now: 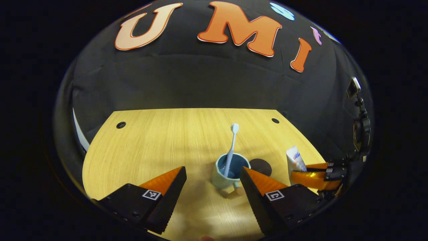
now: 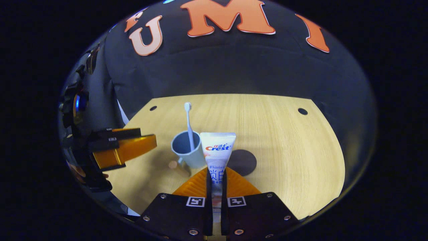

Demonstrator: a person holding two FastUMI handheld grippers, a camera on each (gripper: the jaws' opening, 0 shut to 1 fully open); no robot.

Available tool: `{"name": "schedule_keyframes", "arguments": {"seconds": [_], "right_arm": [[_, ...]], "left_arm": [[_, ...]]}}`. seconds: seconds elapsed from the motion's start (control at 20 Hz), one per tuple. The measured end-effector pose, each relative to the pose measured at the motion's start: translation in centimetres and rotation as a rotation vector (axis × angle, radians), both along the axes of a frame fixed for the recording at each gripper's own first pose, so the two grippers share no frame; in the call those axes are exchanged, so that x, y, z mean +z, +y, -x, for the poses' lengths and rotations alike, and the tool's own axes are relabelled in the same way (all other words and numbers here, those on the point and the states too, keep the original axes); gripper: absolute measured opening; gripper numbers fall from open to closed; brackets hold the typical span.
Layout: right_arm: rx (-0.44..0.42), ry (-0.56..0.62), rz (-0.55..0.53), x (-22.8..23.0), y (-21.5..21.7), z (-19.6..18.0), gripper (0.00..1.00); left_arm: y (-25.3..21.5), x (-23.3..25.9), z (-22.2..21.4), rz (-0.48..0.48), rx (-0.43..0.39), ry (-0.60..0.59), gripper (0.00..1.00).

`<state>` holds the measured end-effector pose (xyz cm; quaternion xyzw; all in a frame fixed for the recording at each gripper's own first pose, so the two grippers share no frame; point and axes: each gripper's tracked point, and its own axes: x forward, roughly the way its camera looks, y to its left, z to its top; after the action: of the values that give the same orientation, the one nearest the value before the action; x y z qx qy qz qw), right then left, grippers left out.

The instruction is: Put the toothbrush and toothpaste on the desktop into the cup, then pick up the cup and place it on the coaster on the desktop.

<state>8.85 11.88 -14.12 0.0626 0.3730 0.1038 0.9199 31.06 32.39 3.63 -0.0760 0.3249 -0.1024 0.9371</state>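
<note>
White toothpaste (image 2: 217, 152) tube upright in jaws | toothbrush (image 2: 189, 125) in cup (image 2: 187, 150)

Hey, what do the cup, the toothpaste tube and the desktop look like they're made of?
Cup: likely matte plastic; even pale blue, no glaze shine, though ceramic can't be ruled out.
Toothpaste tube: soft printed plastic laminate by its look; flat crimped end, slight sheen, held in the right tool.
Desktop: light wood-grain surface, probably laminate or veneer; straight uniform grain, smooth satin finish.
</note>
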Motion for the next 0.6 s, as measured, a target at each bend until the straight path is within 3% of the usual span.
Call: {"name": "schedule_keyframes", "arguments": {"seconds": [0.6], "right_arm": [[0.026, -0.336, -0.112, 4.2, 6.1, -7.8, 0.10]], "left_arm": [[3.9, -2.5, 4.4, -0.048, 0.021, 0.074, 0.97]]}}
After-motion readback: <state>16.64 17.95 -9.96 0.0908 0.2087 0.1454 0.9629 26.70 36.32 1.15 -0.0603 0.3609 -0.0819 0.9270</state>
